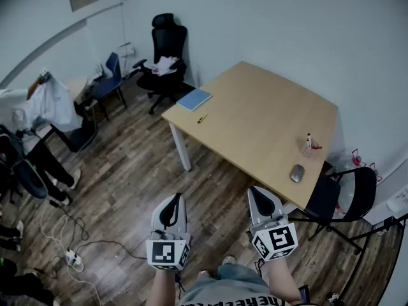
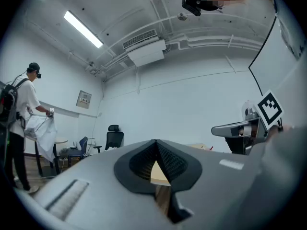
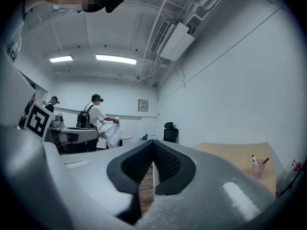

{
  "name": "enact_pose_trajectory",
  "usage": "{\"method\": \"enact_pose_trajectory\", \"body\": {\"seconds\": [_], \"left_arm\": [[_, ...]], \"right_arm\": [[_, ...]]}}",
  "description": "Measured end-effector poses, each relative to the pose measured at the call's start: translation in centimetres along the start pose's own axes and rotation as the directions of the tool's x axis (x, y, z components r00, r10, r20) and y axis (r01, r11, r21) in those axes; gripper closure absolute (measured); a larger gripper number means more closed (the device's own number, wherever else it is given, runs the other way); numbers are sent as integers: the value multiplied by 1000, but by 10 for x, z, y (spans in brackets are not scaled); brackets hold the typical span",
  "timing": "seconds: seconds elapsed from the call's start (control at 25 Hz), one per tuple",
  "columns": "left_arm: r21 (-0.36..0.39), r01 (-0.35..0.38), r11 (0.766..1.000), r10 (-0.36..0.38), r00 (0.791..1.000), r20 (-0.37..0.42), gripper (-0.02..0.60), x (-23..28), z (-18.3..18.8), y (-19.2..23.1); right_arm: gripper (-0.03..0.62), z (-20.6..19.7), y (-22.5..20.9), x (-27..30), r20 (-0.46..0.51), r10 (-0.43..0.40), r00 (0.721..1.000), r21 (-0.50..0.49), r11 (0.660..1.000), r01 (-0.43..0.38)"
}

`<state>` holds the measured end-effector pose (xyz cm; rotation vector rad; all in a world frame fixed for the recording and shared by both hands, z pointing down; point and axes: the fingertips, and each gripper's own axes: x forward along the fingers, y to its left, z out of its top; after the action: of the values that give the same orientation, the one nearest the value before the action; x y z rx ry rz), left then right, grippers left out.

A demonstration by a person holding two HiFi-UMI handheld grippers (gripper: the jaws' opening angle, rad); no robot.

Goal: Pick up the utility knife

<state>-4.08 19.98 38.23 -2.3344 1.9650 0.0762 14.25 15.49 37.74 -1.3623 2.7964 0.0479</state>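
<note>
A small yellow and dark tool, seemingly the utility knife (image 1: pixel 202 118), lies near the left edge of the light wooden table (image 1: pixel 268 126), just below a blue notebook (image 1: pixel 194 99). Both grippers are held level over the wooden floor, well short of the table and far from the knife. My left gripper (image 1: pixel 171 199) (image 2: pixel 156 142) has its jaws together with nothing in them. My right gripper (image 1: pixel 255 191) (image 3: pixel 153 143) is likewise shut and empty. Each gripper shows at the side of the other's view: the right one (image 2: pixel 235 128) and the left one (image 3: pixel 72 135).
A mesh pen cup (image 1: pixel 308 148) (image 3: pixel 258 168) and a grey mouse (image 1: pixel 297 173) sit near the table's right edge. A black folding chair (image 1: pixel 341 196) stands at the right, and an office chair (image 1: pixel 164 56) at the back. A power strip with cables (image 1: pixel 71 257) lies on the floor. A person (image 1: pixel 38 107) stands at the left.
</note>
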Motion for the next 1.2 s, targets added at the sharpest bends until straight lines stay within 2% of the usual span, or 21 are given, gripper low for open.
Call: {"method": "enact_pose_trajectory", "body": {"seconds": [0.56,0.88,1.2], "left_arm": [[-5,-25,1000,25,1000,-6,561,29,-3,-8],[-16,-70,997,70,998,5,561,35,-4,-11],[-21,-95,995,95,995,-2,561,43,-4,-1]], "right_arm": [[592,-2,-29,19,18,25,1000,27,999,-25],[592,-8,-39,30,33,87,996,45,995,-88],[592,-10,-39,50,21,111,994,48,993,-112]]}}
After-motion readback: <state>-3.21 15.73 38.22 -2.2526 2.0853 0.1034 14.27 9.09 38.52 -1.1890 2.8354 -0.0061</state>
